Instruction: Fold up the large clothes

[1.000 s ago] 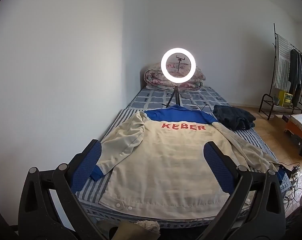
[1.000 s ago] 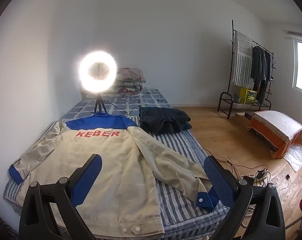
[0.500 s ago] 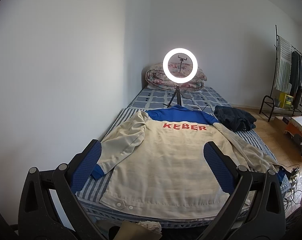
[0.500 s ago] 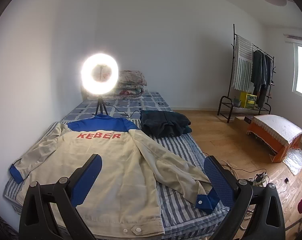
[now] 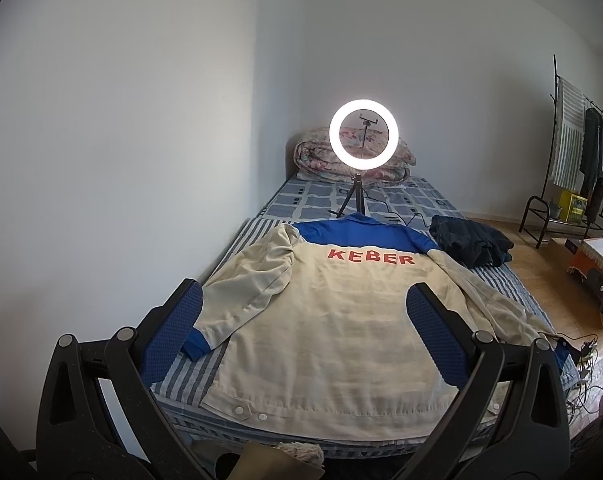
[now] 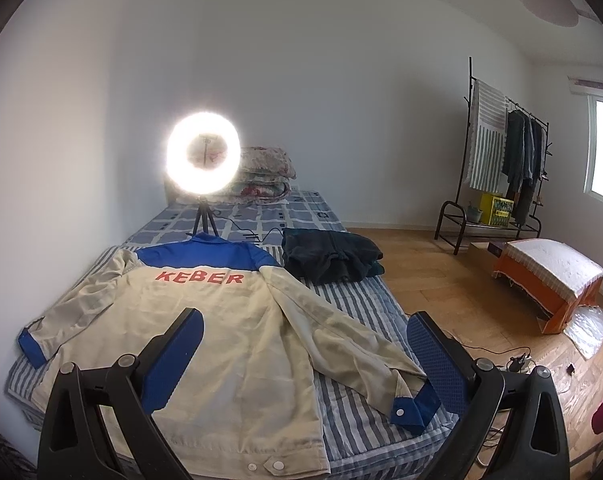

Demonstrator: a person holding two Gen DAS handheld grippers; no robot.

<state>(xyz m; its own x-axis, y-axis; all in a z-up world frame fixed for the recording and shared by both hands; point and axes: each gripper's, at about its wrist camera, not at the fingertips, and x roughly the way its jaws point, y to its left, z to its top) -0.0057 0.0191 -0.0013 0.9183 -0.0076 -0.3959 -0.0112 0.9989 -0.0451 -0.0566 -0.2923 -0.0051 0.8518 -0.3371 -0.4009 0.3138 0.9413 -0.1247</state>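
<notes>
A cream jacket (image 5: 333, 320) with a blue yoke and red letters KEBER lies spread back-up on the striped bed (image 5: 257, 236), sleeves out to both sides; it also shows in the right wrist view (image 6: 205, 328). Its right sleeve ends in a blue cuff (image 6: 411, 408) near the bed's front right corner; the left cuff (image 5: 195, 346) lies at the left. My left gripper (image 5: 301, 336) is open and empty, held above the jacket's lower half. My right gripper (image 6: 301, 348) is open and empty, above the right sleeve.
A lit ring light on a tripod (image 5: 363, 140) stands on the bed behind the collar. A folded dark garment (image 6: 331, 258) lies at the right of the bed. A rolled quilt (image 5: 313, 156) is at the head. A clothes rack (image 6: 501, 168), orange bench (image 6: 549, 280) and floor cables (image 6: 513, 360) are to the right.
Both grippers have risen and pulled back slightly, so the jacket sits lower in both views. Both stay open and nothing on the bed has moved.
</notes>
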